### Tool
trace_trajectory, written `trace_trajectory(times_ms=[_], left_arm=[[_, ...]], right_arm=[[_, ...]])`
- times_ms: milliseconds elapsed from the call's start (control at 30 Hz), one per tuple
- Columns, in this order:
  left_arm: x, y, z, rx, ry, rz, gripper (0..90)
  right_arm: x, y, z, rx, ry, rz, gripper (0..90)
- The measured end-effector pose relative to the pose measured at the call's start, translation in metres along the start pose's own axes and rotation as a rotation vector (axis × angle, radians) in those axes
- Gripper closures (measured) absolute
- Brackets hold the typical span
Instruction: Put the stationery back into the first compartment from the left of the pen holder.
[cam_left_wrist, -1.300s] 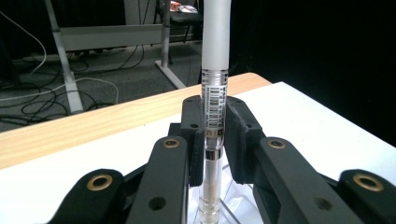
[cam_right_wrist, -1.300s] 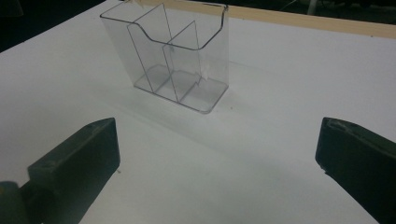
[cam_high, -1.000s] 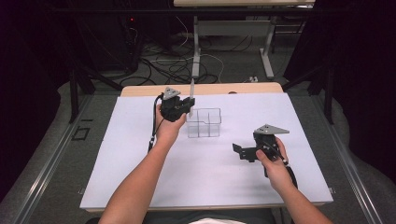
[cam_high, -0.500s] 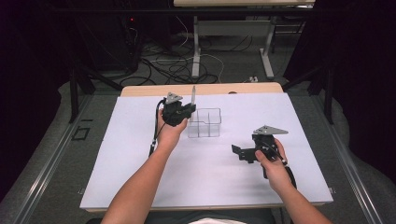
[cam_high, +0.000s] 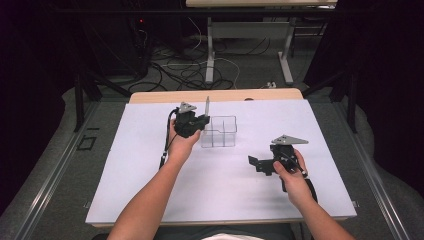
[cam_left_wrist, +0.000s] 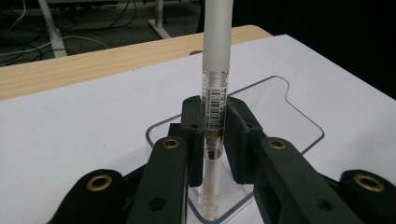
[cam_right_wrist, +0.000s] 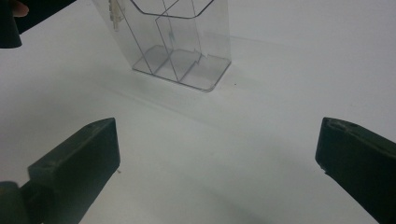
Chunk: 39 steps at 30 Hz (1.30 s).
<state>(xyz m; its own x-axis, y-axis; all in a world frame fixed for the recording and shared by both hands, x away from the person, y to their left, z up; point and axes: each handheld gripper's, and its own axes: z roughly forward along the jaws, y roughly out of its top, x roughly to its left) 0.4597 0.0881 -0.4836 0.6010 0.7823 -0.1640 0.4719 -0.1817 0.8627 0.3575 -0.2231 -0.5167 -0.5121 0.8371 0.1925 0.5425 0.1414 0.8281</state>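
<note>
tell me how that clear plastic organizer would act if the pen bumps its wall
The clear plastic organizer looks thin-walled and holds nothing heavy, so it is probably light and would likely slide on the smooth white table cover rather than resist. Its base looks flat and fairly broad, so tipping seems less likely. The pen, clamped upright in the left hand-held gripper, looks stiff.

Between the black jaws stands a white pen (cam_left_wrist: 216, 88) with a black barcode; behind them, a clear organizer (cam_left_wrist: 261, 121) on white paper (cam_left_wrist: 84, 126).
</note>
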Motion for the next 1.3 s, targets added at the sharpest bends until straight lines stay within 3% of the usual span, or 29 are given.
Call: trace_trajectory(times_ms=[400,500,600,800,867,1033,1133,1300], left_arm=[[-0.011,0.007,-0.025,-0.050,-0.056,0.020,63.3],[-0.013,0.007,-0.033,-0.061,-0.071,0.001,55.6],[-0.015,0.006,-0.041,-0.074,-0.081,0.011,45.0],[-0.018,0.003,-0.058,-0.089,-0.089,0.033,37.6],[-0.019,0.002,-0.064,-0.099,-0.113,0.034,36.6],[-0.025,-0.002,-0.084,-0.116,-0.034,0.104,29.7],[-0.024,-0.005,-0.094,-0.125,-0.027,0.112,28.9],[-0.022,-0.014,-0.110,-0.133,-0.023,0.083,28.3]], right_arm=[[-0.001,0.000,-0.001,-0.001,0.000,0.003,0.0],[-0.002,0.000,-0.002,-0.003,-0.002,0.008,0.0],[-0.002,0.000,-0.002,-0.003,-0.002,0.014,0.0],[-0.003,0.000,-0.002,-0.003,-0.003,0.009,0.0],[-0.003,0.000,-0.002,-0.002,-0.005,0.012,0.0],[-0.004,0.000,-0.002,-0.001,-0.005,0.015,0.0],[-0.004,0.000,-0.003,-0.001,-0.004,0.022,0.0],[-0.004,0.000,-0.003,-0.005,-0.005,0.025,0.0]])
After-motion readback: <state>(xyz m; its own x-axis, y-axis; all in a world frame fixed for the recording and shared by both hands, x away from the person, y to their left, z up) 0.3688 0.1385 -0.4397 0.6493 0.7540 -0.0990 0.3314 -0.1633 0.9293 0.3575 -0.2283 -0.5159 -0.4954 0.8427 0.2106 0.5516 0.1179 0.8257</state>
